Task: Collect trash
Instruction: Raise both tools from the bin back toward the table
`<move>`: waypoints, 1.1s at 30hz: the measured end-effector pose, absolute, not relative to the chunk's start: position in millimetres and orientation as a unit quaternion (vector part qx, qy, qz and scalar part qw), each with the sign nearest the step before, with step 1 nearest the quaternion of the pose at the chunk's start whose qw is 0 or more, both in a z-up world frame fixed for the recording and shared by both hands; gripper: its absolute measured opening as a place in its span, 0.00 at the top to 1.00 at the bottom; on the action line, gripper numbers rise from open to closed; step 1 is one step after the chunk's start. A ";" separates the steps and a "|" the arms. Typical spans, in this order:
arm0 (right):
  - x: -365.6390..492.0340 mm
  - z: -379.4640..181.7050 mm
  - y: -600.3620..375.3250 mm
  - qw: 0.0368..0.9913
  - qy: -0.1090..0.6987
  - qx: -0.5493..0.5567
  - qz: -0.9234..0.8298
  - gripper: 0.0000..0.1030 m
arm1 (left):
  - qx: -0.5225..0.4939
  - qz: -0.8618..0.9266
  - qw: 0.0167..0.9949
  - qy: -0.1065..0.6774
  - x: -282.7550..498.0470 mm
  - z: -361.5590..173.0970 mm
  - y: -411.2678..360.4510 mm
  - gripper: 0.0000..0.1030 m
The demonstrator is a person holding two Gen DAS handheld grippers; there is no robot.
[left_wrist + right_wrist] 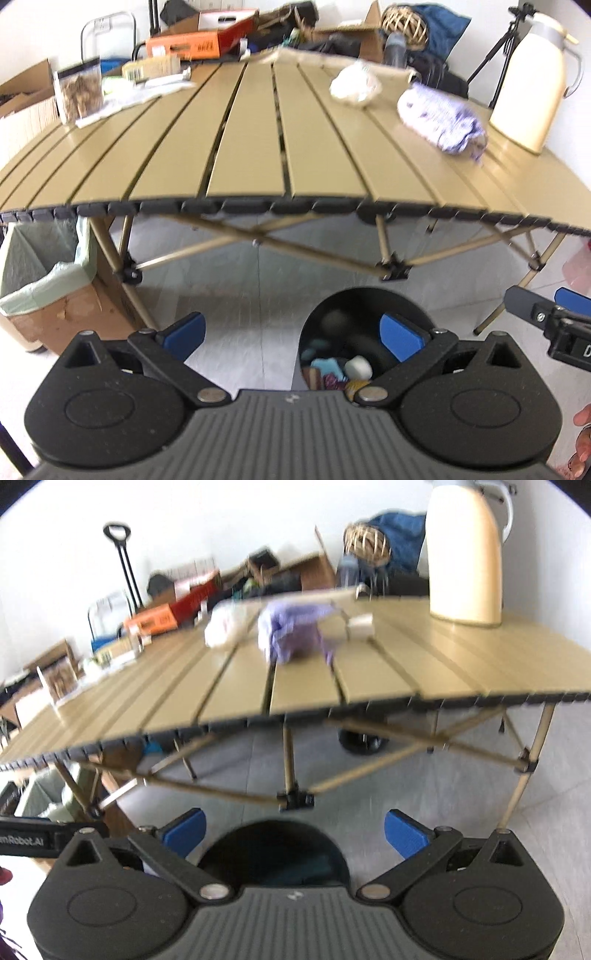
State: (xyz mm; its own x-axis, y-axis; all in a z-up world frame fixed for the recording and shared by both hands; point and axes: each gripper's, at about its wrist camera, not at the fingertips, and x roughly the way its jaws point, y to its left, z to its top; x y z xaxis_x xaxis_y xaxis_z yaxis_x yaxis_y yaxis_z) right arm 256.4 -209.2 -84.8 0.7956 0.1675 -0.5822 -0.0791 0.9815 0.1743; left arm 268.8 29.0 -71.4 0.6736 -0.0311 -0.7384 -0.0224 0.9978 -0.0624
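A: Starting closest in. My left tongs [291, 334] fill the bottom of the left wrist view, blue pads spread wide, nothing between them. Just past them, lower centre, a black bin [364, 310] stands on the floor with bits of rubbish in it; what they are, I cannot tell.

B: And the right side?

A: Right tongs [294, 830] likewise gaping, empty, at the bottom of the right wrist view, with the black bin [273, 843] directly ahead, lower centre. The other tool's arm pokes in at each view's edge.

B: Further out?

A: Lower left of the left view, a cardboard box lined with a pale green bag [44, 266] sits under the tabletop's corner. Above that, the slatted tan tabletop [251, 147] spans the middle of the frame. On it, right of centre, a crumpled purple-patterned wad [441, 118], and just beyond it a crumpled white wad [354, 85]. Both blurred.

B: Anything behind those?

A: A cream jug [532, 81] at upper right, a clear snack bag [78, 92] at upper left. Beyond that, clutter against the wall.
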 end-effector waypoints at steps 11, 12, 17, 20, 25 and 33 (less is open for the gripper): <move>237.5 -63.8 -217.5 0.966 0.223 0.094 0.095 0.00 | -0.038 -0.003 0.952 0.302 253.5 -48.5 26.4 0.00; 235.1 -62.2 -216.9 0.967 0.215 0.095 0.099 0.00 | -0.037 -0.002 0.955 0.295 252.7 -47.5 26.2 0.00; 224.6 -55.6 -210.2 0.975 0.179 0.085 0.096 0.00 | -0.039 0.005 0.966 0.256 248.2 -42.3 24.9 0.00; 219.8 -53.2 -204.4 0.981 0.162 0.074 0.083 0.00 | -0.041 0.009 0.971 0.236 245.7 -38.8 23.6 0.00; 215.3 -48.7 -199.9 0.984 0.144 0.074 0.070 0.00 | -0.054 0.006 0.974 0.220 246.4 -32.2 20.7 0.00; 220.6 -38.7 -201.7 0.990 0.114 0.077 0.034 0.00 | -0.072 0.007 0.980 0.185 250.1 -17.8 21.4 0.00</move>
State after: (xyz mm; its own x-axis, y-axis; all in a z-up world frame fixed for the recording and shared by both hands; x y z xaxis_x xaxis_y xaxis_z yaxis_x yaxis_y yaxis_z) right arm 220.6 -201.7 -38.7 0.9715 0.0851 -0.2211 -0.0499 0.9858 0.1601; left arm 250.1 21.4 -17.8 0.9318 -0.0126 -0.3627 -0.0402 0.9896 -0.1378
